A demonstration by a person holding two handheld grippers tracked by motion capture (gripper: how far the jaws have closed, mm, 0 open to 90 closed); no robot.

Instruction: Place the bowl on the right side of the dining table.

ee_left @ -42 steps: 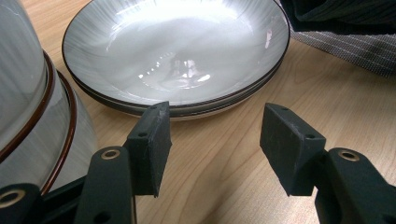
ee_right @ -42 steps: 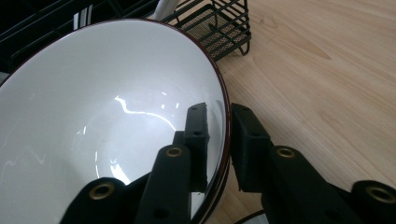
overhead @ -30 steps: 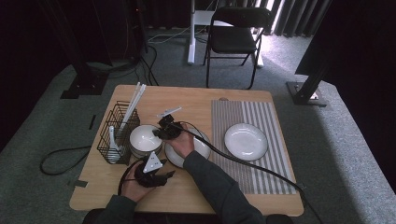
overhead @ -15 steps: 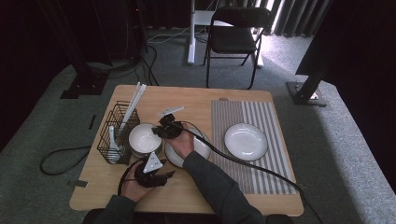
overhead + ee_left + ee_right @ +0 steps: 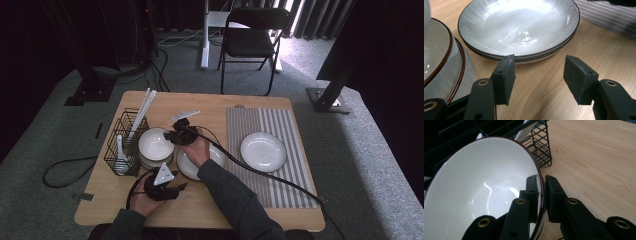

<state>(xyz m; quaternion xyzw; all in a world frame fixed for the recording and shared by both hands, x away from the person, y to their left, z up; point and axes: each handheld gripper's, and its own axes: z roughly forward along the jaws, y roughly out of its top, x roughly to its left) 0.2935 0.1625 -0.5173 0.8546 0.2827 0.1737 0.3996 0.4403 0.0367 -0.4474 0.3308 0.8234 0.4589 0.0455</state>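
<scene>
— Right gripper view: the right gripper [image 5: 541,195] pinches the rim of the white bowl [image 5: 481,190], one jaw inside, one outside.

— And the hand?

— Reaching over the stacked plates [image 5: 186,165]. The bowl sits on a bowl stack beside the wire basket [image 5: 116,145], which holds utensils.

— Left gripper [image 5: 539,77]?

— Jaws apart, empty, low over the table [image 5: 544,100].

The bowls [image 5: 155,146] stand between the wire basket [image 5: 120,150] at left and the stacked plates [image 5: 186,165] at right.
</scene>
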